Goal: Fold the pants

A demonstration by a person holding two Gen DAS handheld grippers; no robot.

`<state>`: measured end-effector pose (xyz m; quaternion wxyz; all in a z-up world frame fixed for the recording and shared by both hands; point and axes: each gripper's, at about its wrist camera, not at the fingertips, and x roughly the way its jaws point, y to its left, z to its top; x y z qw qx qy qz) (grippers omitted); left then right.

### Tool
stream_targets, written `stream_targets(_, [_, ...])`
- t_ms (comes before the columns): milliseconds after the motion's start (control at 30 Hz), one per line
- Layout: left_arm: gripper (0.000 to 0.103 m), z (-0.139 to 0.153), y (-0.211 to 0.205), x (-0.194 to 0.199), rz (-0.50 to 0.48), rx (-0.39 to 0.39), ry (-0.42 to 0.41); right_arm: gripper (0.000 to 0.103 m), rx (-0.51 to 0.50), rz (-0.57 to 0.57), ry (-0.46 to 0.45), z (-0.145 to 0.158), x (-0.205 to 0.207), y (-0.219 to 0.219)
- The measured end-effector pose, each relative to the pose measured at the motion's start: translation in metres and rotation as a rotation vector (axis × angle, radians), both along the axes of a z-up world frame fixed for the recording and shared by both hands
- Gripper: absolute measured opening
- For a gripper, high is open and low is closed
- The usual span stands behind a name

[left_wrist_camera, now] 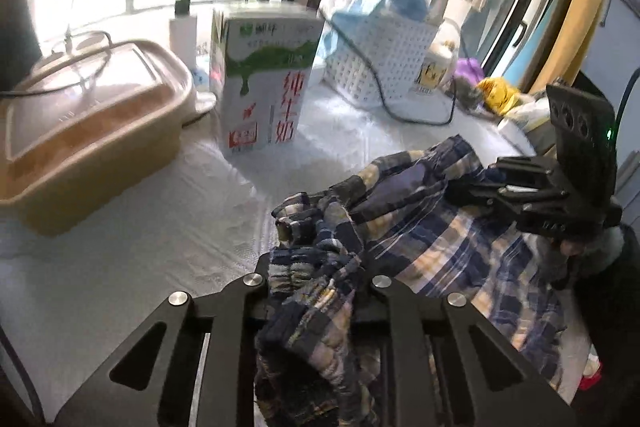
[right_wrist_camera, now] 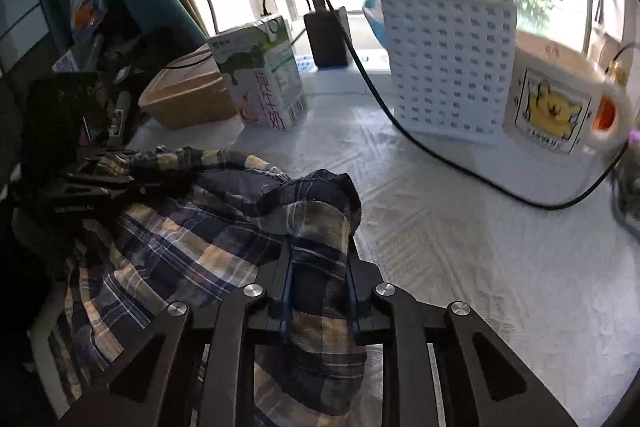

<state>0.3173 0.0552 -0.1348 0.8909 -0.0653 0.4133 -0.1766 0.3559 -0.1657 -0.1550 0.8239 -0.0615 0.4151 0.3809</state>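
Gripping the pants (left_wrist_camera: 420,227) at both ends: left gripper (left_wrist_camera: 316,279) clamped on bunched waistband, right gripper (right_wrist_camera: 318,267) clamped on a fold. Pants crumpled on white cloth (right_wrist_camera: 460,227), near milk carton (left_wrist_camera: 264,79).

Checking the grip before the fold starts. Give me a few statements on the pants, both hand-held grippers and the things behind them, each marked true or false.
1. The left hand-held gripper is closed on the plaid pants. True.
2. The right hand-held gripper hangs open above bare cloth. False: it pinches a bunch of the pants.
3. The milk carton lies on its side. False: it stands upright.
4. A black cable runs across the white table cover. True.
5. The white basket is empty. False: blue and white items stick out of it.
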Motion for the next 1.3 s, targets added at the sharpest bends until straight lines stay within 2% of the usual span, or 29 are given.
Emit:
stream_targets(200, [0.017,0.038,0.004,-0.033,0.039,-0.03,-0.098,0.019,0.003,-0.004,-0.154,0.048,-0.035,0.002])
stream_targets(533, [0.016,0.106,0.009,-0.11,0.119,-0.066,-0.323,0.019,0.02,0.02,-0.418,0.141,-0.118,0.001])
stream_targets(633, [0.016,0.125,0.015,-0.136,0.147,-0.094,-0.384,0.019,0.031,0.029,-0.473,0.161,-0.14,0.004])
stream_targets(833, [0.016,0.158,0.026,-0.182,0.181,-0.097,-0.502,0.019,0.06,0.053,-0.614,0.204,-0.189,0.012])
stream_targets(967, [0.016,0.185,0.039,-0.219,0.212,-0.071,-0.596,0.019,0.09,0.086,-0.693,0.234,-0.221,0.024])
stream_targets(1133, [0.016,0.22,0.056,-0.266,0.263,0.004,-0.709,0.019,0.154,0.145,-0.774,0.264,-0.259,0.042])
stream_targets(1300, [0.016,0.237,0.075,-0.305,0.346,0.066,-0.777,0.019,0.251,0.198,-0.774,0.28,-0.283,0.06])
